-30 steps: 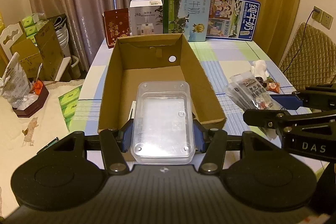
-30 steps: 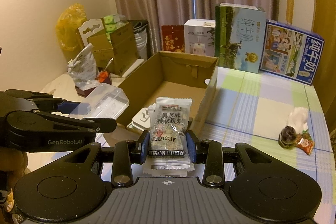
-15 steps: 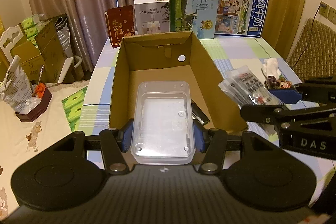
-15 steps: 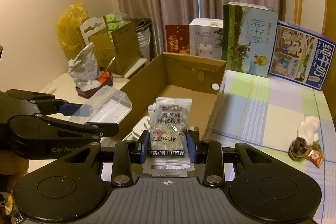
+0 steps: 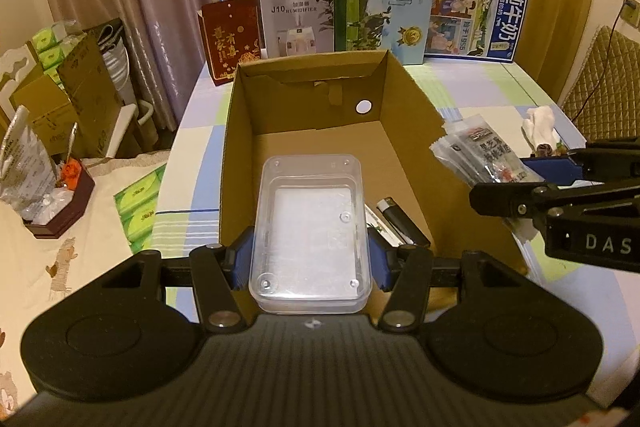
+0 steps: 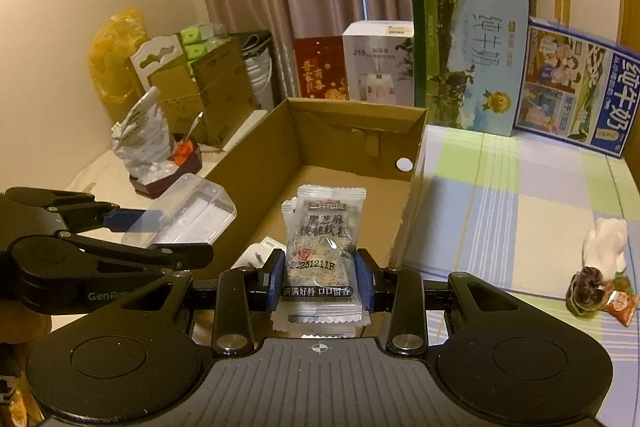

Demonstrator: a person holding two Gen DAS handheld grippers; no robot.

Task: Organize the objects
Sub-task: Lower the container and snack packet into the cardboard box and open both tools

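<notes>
Mid-delivery, by the look of it: both loads carried over the open cardboard box (image 5: 320,131), nothing yet let go.

Left claw (image 5: 310,259) clamped on a clear plastic box (image 5: 312,231), blue pads pressing its two long sides, held level above the near half of the cardboard box. Right claw (image 6: 320,281) pinched on a small stack of snack packets (image 6: 324,243), the top one printed with dark characters, poised over the near right part of the cardboard box.

Next move, judged from this: lower the clear plastic box onto the bare cardboard floor, left of the things already inside, then spread the pads and back away; packets to follow into the space left, likely the far half. Care needed not to set the plastic box down on the items below it, and to keep the two claws apart, close together as they are.

Seen only from the left wrist: a black-and-white lighter-like stick (image 5: 400,221) lying on the box floor just right of the clear plastic box, and the packets fanned out edge-on in the other claw. Seen only from the right wrist: a white plug-like item (image 6: 256,255) at the near edge inside the cardboard box, partly hidden; wrapped sweets and a crumpled tissue (image 6: 604,239) on the checked tabletop (image 6: 520,207) to the right; the plastic box from the side, tilted slightly, something white inside.
</notes>
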